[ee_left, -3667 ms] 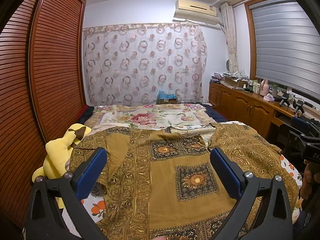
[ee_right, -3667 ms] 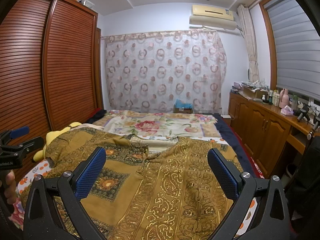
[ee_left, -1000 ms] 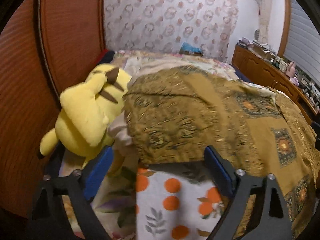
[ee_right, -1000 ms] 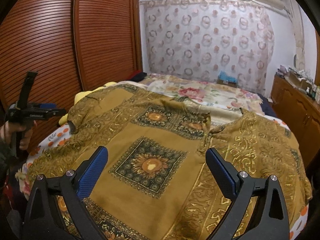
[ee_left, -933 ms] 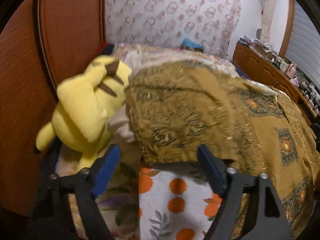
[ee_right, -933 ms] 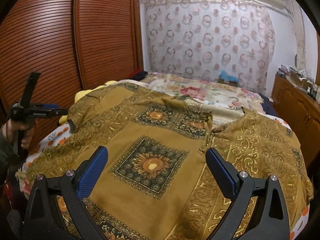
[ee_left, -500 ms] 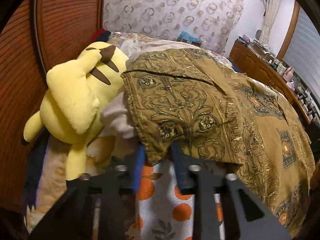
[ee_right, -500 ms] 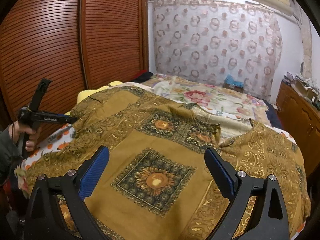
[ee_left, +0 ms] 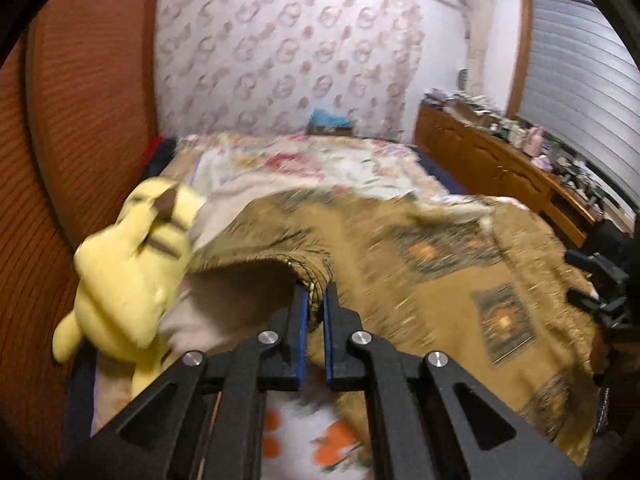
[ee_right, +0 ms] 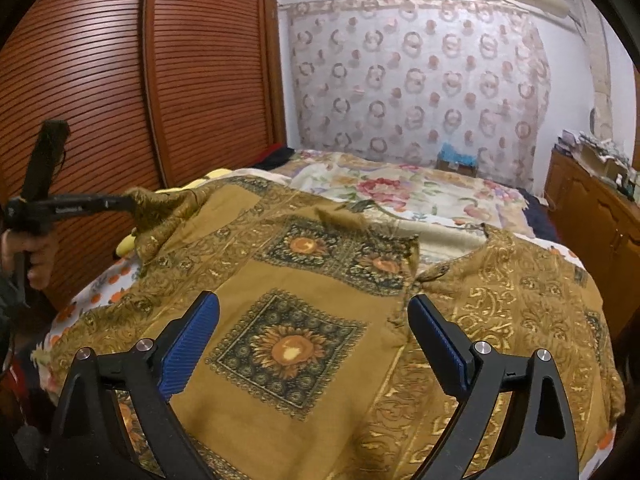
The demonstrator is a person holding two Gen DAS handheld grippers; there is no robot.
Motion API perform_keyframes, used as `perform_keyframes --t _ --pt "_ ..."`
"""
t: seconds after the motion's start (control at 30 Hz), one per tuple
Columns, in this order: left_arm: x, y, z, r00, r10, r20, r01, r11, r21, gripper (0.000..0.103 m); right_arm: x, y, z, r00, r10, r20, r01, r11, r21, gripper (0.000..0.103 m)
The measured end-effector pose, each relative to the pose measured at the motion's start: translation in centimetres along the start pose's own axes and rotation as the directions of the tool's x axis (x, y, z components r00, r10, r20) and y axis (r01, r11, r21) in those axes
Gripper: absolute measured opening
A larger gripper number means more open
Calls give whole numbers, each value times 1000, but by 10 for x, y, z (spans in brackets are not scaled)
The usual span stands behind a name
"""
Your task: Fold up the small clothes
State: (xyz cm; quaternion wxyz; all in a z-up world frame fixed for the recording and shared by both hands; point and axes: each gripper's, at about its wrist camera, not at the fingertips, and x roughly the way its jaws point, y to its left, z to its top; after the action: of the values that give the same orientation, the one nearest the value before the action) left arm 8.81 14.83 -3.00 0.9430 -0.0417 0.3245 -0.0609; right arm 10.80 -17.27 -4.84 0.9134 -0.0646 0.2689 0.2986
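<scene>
Garment: one mustard-gold patterned shirt (ee_right: 320,320) with sunflower medallion squares and scrollwork borders, spread across the near end of a bed (ee_right: 420,196), over an orange-dotted white sheet (ee_right: 92,292). Left gripper (ee_left: 315,300): blue pads pinched tight on the hemmed edge of the shirt's sleeve; in the right wrist view that corner (ee_right: 152,204) is raised off the bed and drawn toward the louvred wooden wardrobe doors (ee_right: 120,80), with a hand (ee_right: 32,252) on the gripper handle. Right gripper (ee_right: 314,332): fingers spread wide, nothing between them, poised above the shirt's middle near the large sunflower square. Adjacent items: yellow plush toy (ee_left: 128,276) lying just left of the lifted sleeve; floral bedspread (ee_left: 320,168) on the far half of the bed; ring-patterned curtain (ee_right: 416,80) behind; wooden sideboard (ee_left: 500,160) along the right wall.
</scene>
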Motion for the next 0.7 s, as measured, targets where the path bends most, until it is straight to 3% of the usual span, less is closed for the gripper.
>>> perform_keyframes --t 0.2,0.4,0.5,0.53,0.57,0.63,0.7 --pt "16 -53 27 999 -42 -3 42 994 98 3 -7 -16 -4 1000 -29 0 29 999 18 97" --pt "20 -83 22 996 -80 -35 84 989 124 5 -11 -30 -10 999 -38 -19 39 998 40 97" --pt "17 -81 17 997 -66 -36 69 992 106 21 -10 -32 -10 999 -37 -34 38 999 33 97" --pt "13 -77 14 998 -58 -29 60 993 100 41 -9 -32 -9 999 -37 -37 38 999 27 97" --pt "10 -76 13 998 -55 -23 57 994 93 52 -8 -32 -8 999 -35 -38 36 999 24 97" --pt "5 -67 8 999 -44 -14 45 996 74 61 -5 -30 -5 999 -28 -40 29 999 16 97" --pt "-1 -58 2 1000 -22 -10 23 998 62 61 -2 -25 -2 999 -17 -41 17 1000 2 97"
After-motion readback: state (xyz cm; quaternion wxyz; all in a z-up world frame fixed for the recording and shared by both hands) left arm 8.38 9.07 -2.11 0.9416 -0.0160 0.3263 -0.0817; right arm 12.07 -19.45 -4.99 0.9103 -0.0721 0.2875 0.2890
